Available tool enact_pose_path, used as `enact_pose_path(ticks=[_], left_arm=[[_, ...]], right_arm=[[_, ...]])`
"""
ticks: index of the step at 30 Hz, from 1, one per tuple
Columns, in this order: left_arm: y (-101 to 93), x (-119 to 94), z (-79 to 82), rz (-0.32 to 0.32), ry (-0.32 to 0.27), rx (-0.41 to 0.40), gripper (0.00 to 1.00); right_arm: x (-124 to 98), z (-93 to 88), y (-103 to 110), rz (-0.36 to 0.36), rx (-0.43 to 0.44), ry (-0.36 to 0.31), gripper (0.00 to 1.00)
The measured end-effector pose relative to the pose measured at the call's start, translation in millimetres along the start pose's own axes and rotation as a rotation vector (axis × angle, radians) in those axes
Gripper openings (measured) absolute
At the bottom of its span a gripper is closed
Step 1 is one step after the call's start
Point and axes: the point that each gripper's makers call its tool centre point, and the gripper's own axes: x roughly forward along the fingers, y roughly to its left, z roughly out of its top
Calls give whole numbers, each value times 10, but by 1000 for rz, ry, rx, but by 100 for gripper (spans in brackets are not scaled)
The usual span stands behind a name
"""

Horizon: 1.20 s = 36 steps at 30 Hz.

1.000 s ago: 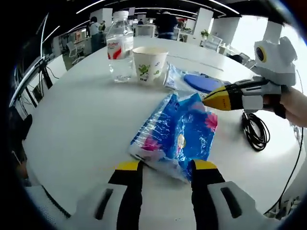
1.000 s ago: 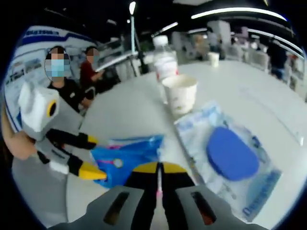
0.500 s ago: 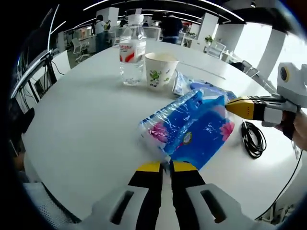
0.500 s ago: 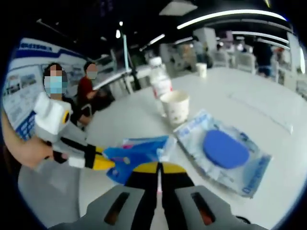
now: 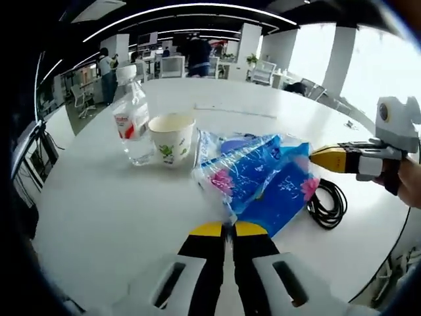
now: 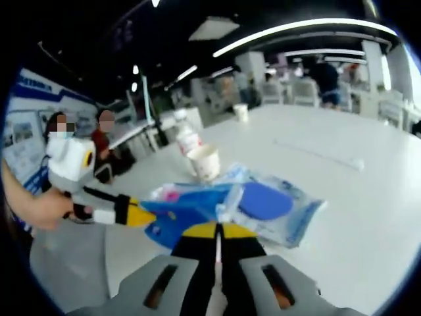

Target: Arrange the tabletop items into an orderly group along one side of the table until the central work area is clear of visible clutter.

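Items grouped on the table [image 5: 99, 197]

In the left gripper view the tissue pack [image 5: 260, 181] lies nearest; left of it and farther stand the paper cup [image 5: 171, 138] and, just beside that, the water bottle [image 5: 133, 125]; the coiled cable [image 5: 327, 201] lies right of the pack.

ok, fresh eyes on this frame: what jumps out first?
The bright blue tissue pack, lifted at mid-table with both grippers shut on opposite ends: the left gripper at its near corner, the right gripper at its far edge. Behind it sit a paper cup and a water bottle side by side, and a black coiled cable lies to the right.
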Motion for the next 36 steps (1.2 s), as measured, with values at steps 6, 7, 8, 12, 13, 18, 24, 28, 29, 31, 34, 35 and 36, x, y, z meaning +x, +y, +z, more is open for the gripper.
enact_pose_path(ticks=[6,7,8,12,13,18,24,28,29,31,34,35,36], left_arm=[[-119,71,137,-32,-9,53,2],[-136,79,150,-36,-9,58,2],[-151,87,162,-40,-9,64,2],[-233,132,238,-62,-10,96,2],[-251,146,257,-66,-12,102,2],[-395,248,350,-94,-11,169,2],[-553,331,451,-127,-13,193,2],[-658,388,533,-155,-18,205,2],[-680,398,552,-160,-18,207,2],[-738,425,593,-172,-19,213,2],[-802,472,624,-184,-21,221,2],[-833,499,632,-191,-20,224,2],[-854,517,638,-195,-20,228,2]], right_arm=[[-129,13,-108,-38,14,-22,0],[-144,13,-122,-43,17,-24,0],[-167,15,-145,-50,20,-28,0],[-234,43,-212,-71,30,-42,0],[-250,53,-231,-77,33,-47,0],[-352,68,-369,-118,59,-66,0],[-499,75,-501,-159,87,-90,0],[-592,108,-578,-183,90,-106,0],[-610,118,-595,-190,92,-110,0],[-651,133,-639,-206,102,-118,0],[-701,98,-727,-227,121,-120,0],[-723,92,-753,-235,126,-123,0],[-739,89,-767,-241,132,-124,0]])
